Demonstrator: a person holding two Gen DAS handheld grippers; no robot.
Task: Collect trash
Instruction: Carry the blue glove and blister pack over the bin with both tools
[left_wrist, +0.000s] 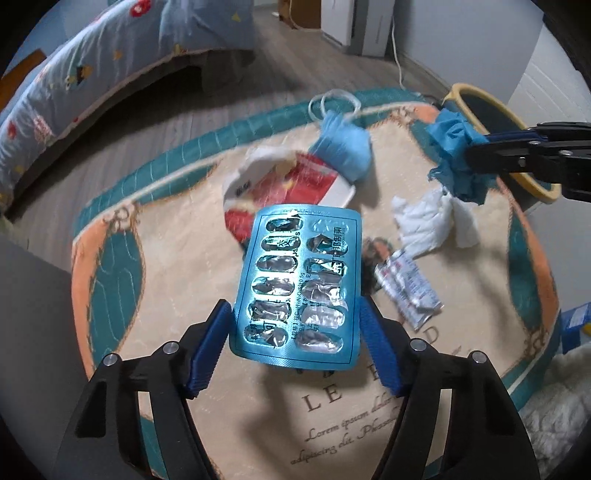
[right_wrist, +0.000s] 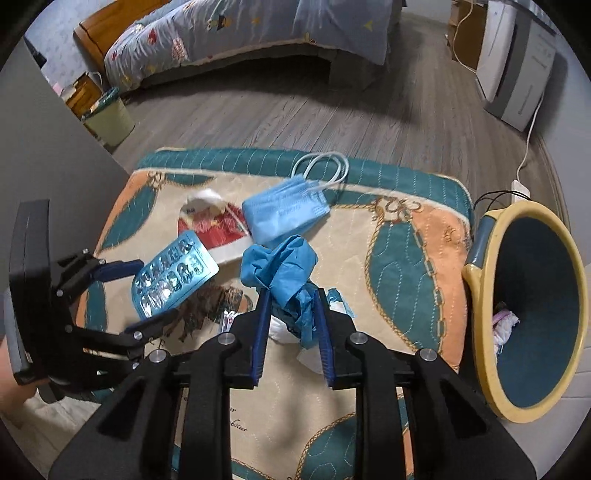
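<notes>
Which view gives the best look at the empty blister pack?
The left wrist view: the blister pack fills the centre, its punched-out foil pockets and print facing the camera, held between the left gripper fingers. The right wrist view shows it small, off to the left and tilted, with its pockets visible but no print readable.

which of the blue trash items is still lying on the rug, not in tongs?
The face mask, the one with white ear loops. The blister pack is in the left tongs, the crumpled glove in the right tongs.
</notes>
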